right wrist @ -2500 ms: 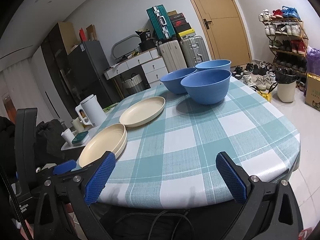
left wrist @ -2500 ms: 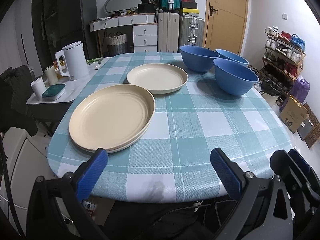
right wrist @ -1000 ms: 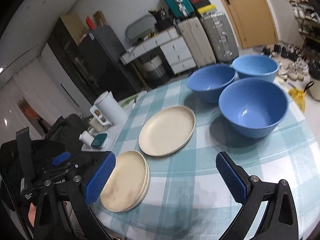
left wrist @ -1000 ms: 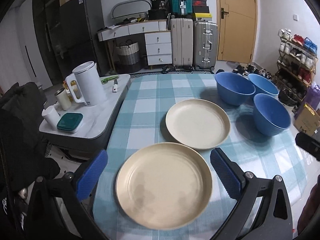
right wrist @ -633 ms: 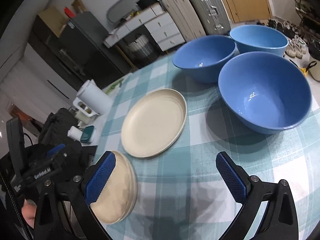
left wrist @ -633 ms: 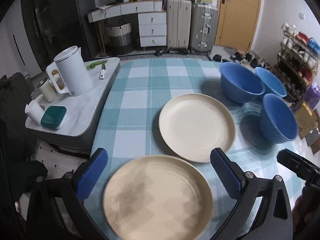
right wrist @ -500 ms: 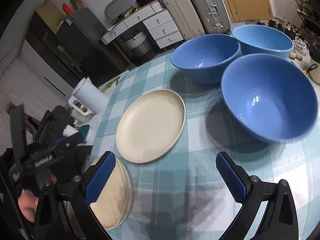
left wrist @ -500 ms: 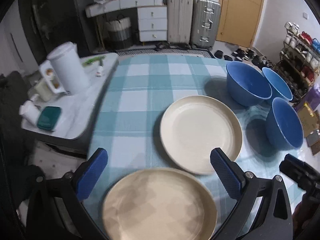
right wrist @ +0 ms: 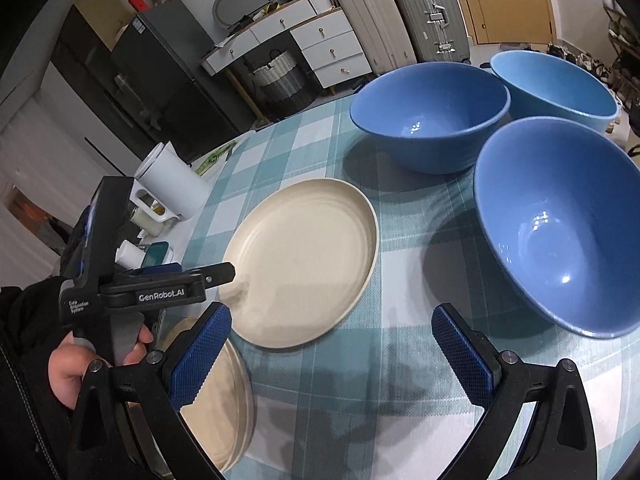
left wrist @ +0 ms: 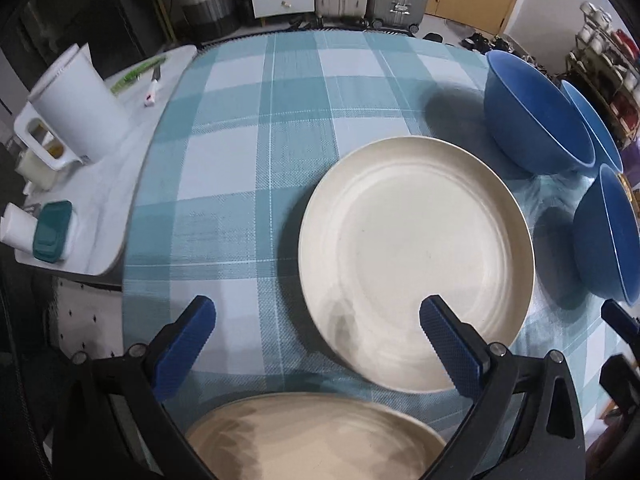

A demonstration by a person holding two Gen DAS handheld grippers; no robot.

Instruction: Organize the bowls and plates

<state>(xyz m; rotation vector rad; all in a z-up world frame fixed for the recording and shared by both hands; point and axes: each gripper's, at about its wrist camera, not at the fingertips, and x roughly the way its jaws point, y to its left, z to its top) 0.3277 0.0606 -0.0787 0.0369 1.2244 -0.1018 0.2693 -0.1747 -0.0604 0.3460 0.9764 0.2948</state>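
The near stack of plates (left wrist: 316, 436) is cut off by the bottom edge in the left wrist view, and in the right wrist view the right gripper's left finger (right wrist: 198, 362) covers part of it. How many plates it holds is hard to tell, perhaps two. The farthest blue bowl (left wrist: 592, 120) is mostly hidden behind its neighbour (left wrist: 532, 120). The small items beside the white kettle (right wrist: 172, 184) are too small to identify

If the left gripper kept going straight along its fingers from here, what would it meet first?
Probably the single cream plate: the open left gripper points over its near left rim, above the checked tablecloth. How high it hovers is unclear, so it might pass over.
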